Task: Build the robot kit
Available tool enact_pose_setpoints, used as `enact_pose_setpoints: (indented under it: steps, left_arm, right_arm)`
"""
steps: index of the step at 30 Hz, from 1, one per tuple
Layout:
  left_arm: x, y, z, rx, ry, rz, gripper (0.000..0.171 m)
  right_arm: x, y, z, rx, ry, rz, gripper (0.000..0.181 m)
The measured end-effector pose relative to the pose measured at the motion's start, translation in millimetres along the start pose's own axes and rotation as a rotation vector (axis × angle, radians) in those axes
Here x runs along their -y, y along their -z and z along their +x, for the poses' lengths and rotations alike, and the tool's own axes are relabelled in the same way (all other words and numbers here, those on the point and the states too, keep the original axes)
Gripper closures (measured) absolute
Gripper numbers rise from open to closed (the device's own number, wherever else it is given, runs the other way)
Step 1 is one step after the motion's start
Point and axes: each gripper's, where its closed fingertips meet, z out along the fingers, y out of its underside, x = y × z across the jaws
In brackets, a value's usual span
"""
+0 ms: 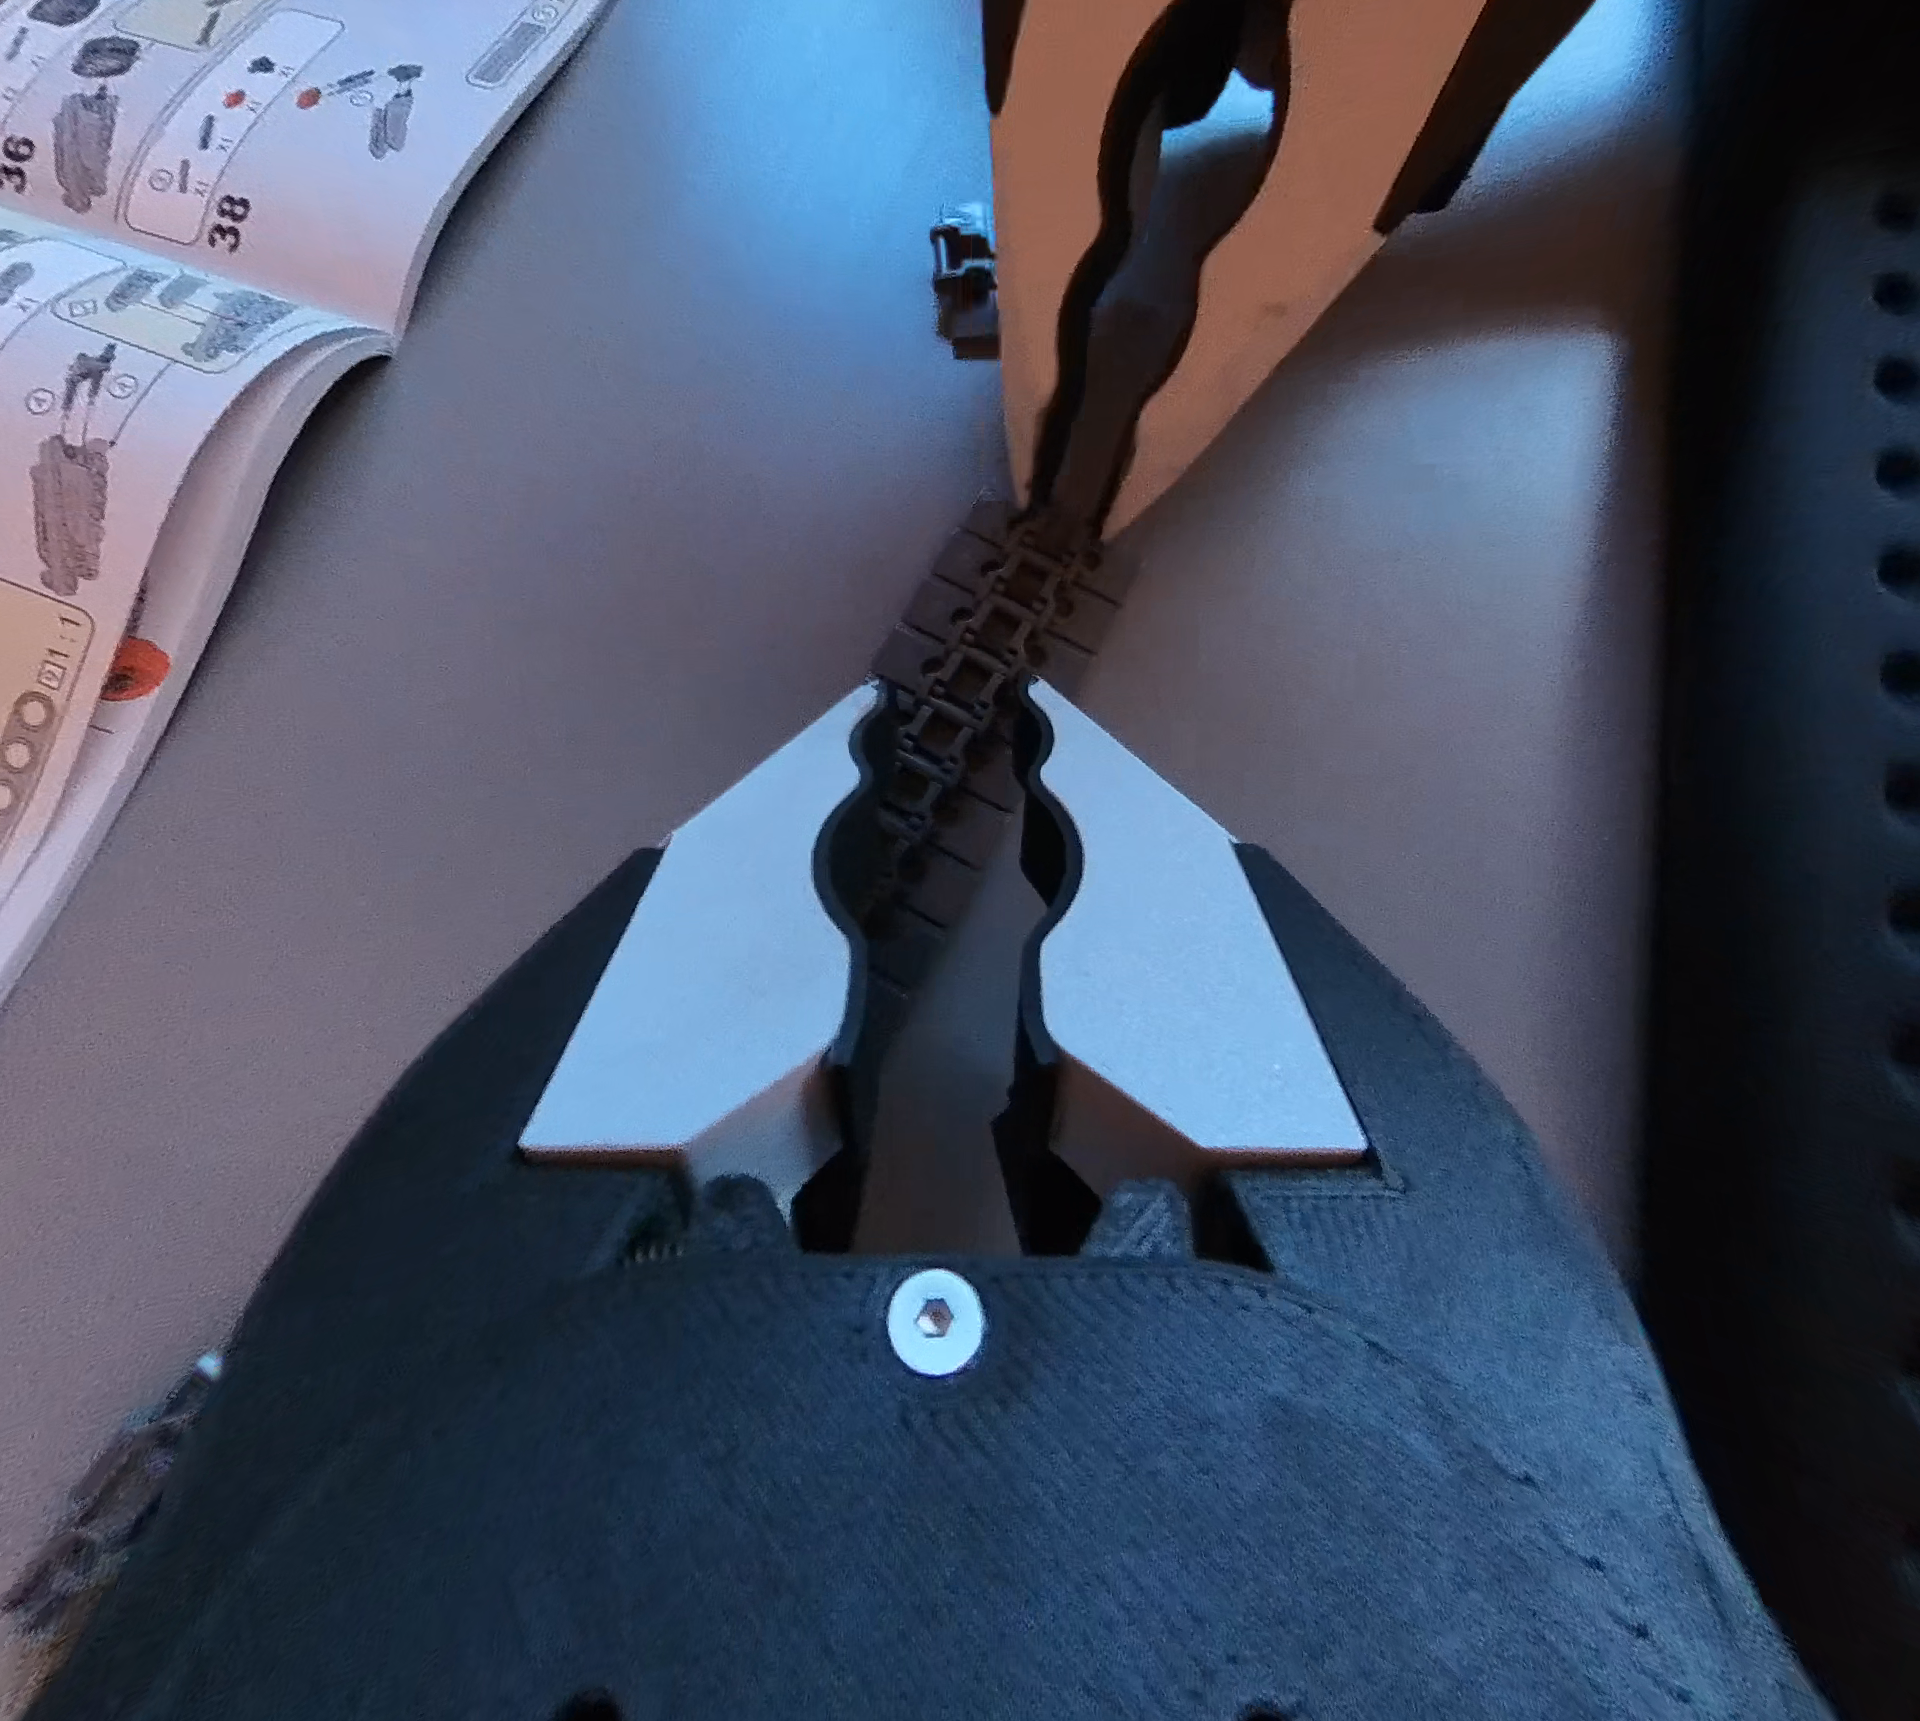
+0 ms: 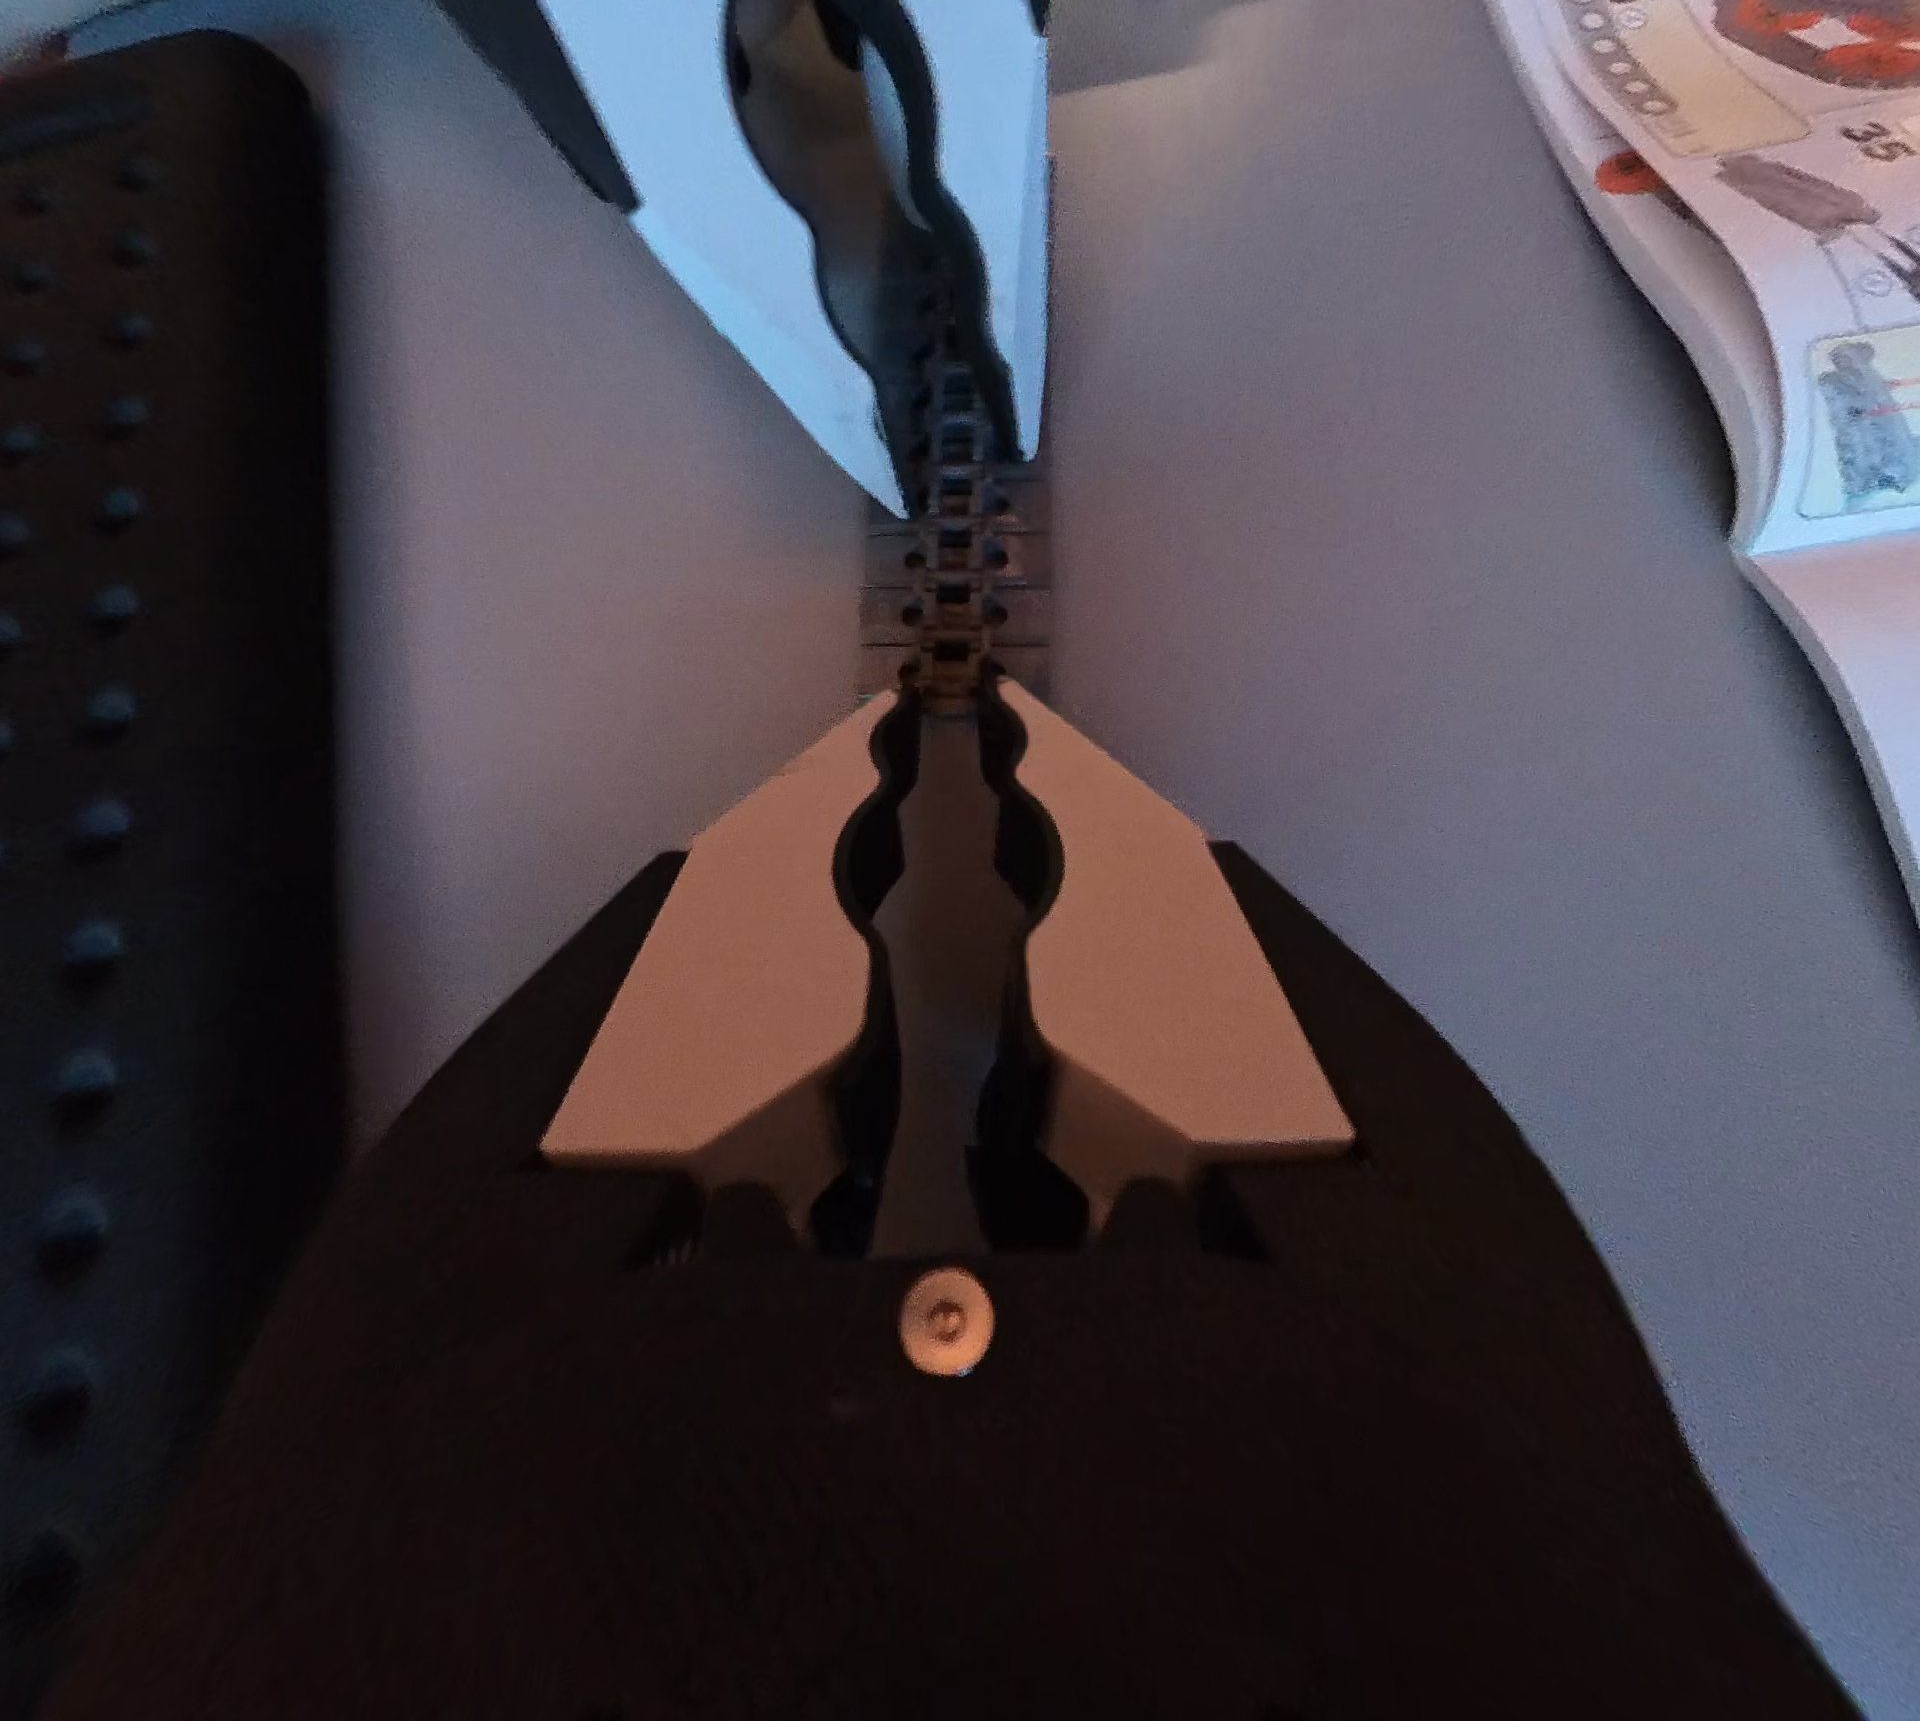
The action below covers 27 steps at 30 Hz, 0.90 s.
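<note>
Left wrist view: the left gripper (image 1: pixel 956 695) is closed narrowly on one end of a dark tread chain (image 1: pixel 1003 632), which spans to the right gripper (image 1: pixel 1070 518) opposite, just above the grey table (image 1: pixel 623 528). A judgement: equal tension and aligned tips would keep the links from twisting (they look freely hinged). An open instruction booklet (image 1: pixel 208 113) lies well to the left; a small grey part (image 1: pixel 961 269) sits beside the far gripper.

Right wrist view: the right gripper (image 2: pixel 951 695) pinches the chain's other end. A black perforated tray (image 2: pixel 125 528) lies at left, its contents not visible.
</note>
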Motion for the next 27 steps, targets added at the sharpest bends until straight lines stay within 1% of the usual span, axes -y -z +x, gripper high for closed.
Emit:
enact_pose_setpoints:
  steps: [1,3,4,6,8,9,11,14,16,17,18,19,20,22,23,24,25,27]
  left_arm:
    - [0,0,3,-0.02,0.015,-0.003,0.151]
    - [4,3,10,-0.069,0.043,0.006,0.142]
    - [8,4,12,-0.091,0.061,0.03,0.138]
    - [19,9,14,-0.143,0.11,0.098,0.125]
    - [26,14,14,-0.192,0.162,0.15,0.122]
    - [29,16,14,-0.211,0.178,0.17,0.122]
    - [32,18,11,-0.231,0.202,0.194,0.127]
    - [40,22,6,-0.226,0.203,0.241,0.129]
    - [47,26,3,-0.202,0.166,0.277,0.125]
    - [51,26,6,-0.212,0.127,0.29,0.124]
    - [54,24,8,-0.221,0.077,0.283,0.123]
    - [52,19,6,-0.211,0.031,0.245,0.122]
    - [50,15,8,-0.231,0.003,0.197,0.123]
    - [45,16,32,-0.405,0.048,0.117,0.133]
    - [40,13,35,-0.433,0.072,0.057,0.133]
    - [34,6,27,-0.385,0.074,-0.007,0.139]
    - [31,2,23,-0.367,0.059,-0.022,0.147]
    - [41,0,19,-0.372,0.065,0.065,0.164]
  right_arm:
    - [-1,1,-1,0.002,0.028,-0.007,0.171]
    - [-1,3,0,-0.03,0.14,-0.031,0.172]
    - [0,6,0,-0.065,0.241,-0.041,0.172]
    - [8,13,0,-0.146,0.505,-0.043,0.172]
    - [17,19,-3,-0.218,0.714,-0.04,0.172]
    - [19,20,-4,-0.238,0.773,-0.047,0.172]
    - [22,22,-6,-0.264,0.853,-0.048,0.172]
    - [25,25,-8,-0.3,0.91,-0.046,0.172]
    - [25,25,-10,-0.305,0.909,-0.049,0.172]
    - [25,25,-11,-0.302,0.908,-0.049,0.172]
    - [25,24,-13,-0.3,0.912,-0.048,0.172]
    - [26,24,-15,-0.299,0.925,-0.041,0.172]
    - [27,23,-16,-0.299,0.94,-0.038,0.172]
    - [27,23,-14,-0.315,0.955,-0.044,0.172]
    - [27,23,-15,-0.316,0.962,-0.036,0.172]
    - [29,24,-17,-0.315,0.967,-0.012,0.172]
    - [32,25,-18,-0.319,0.966,0.013,0.172]
    - [36,27,-12,-0.353,0.928,0.048,0.172]
